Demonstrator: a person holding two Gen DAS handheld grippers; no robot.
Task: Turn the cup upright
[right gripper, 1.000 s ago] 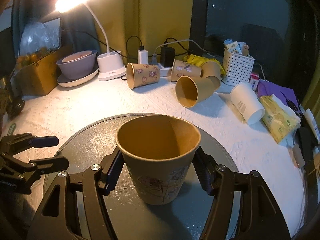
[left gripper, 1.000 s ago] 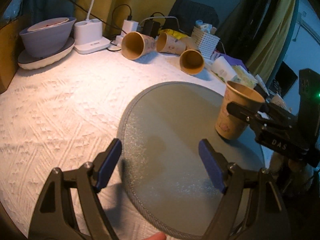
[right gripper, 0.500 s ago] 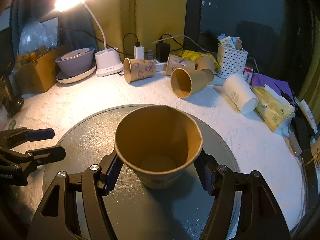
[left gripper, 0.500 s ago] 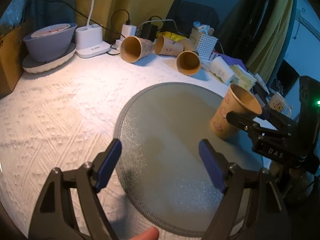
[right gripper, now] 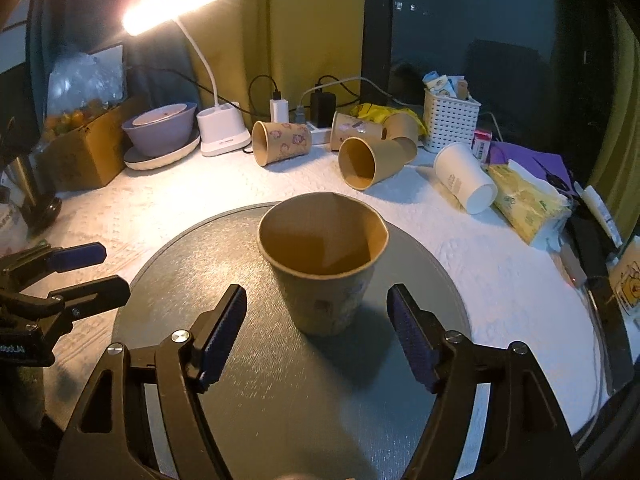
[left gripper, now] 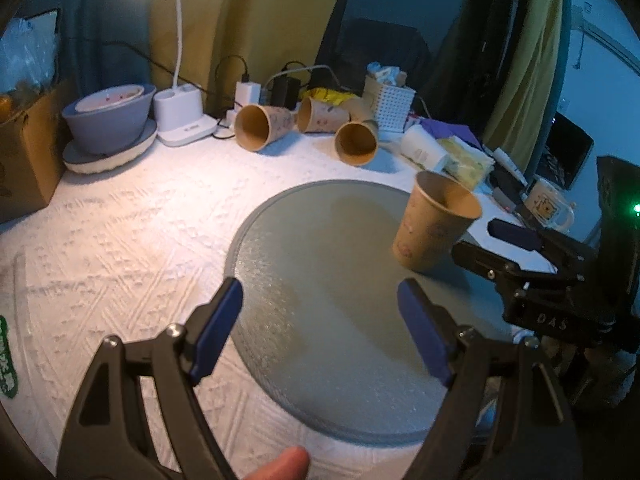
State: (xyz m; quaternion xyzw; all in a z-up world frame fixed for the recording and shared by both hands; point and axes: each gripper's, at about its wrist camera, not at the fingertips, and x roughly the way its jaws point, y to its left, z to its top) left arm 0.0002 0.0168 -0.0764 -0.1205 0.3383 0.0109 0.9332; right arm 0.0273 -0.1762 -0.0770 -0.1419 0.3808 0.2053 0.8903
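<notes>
A brown paper cup (right gripper: 323, 264) stands upright, mouth up, on the round grey mat (right gripper: 224, 264). It also shows in the left wrist view (left gripper: 434, 224) near the mat's (left gripper: 320, 280) right edge. My right gripper (right gripper: 318, 330) is open, its blue pads (right gripper: 224, 332) apart from the cup and just in front of it. My left gripper (left gripper: 320, 328) is open and empty over the mat's near left side.
Three brown cups (right gripper: 280, 142) lie on their sides at the back with a white cup (right gripper: 464, 178). A desk lamp base (right gripper: 222, 132), grey bowl (right gripper: 160, 128), cardboard box (right gripper: 80, 152), white basket (right gripper: 450, 120), chargers and a tissue pack (right gripper: 528, 204) crowd the back and right.
My right gripper has let go of the cup, opened and drawn back a little. The cup now stands free on the mat. My left gripper has stayed open and shifted slightly.
</notes>
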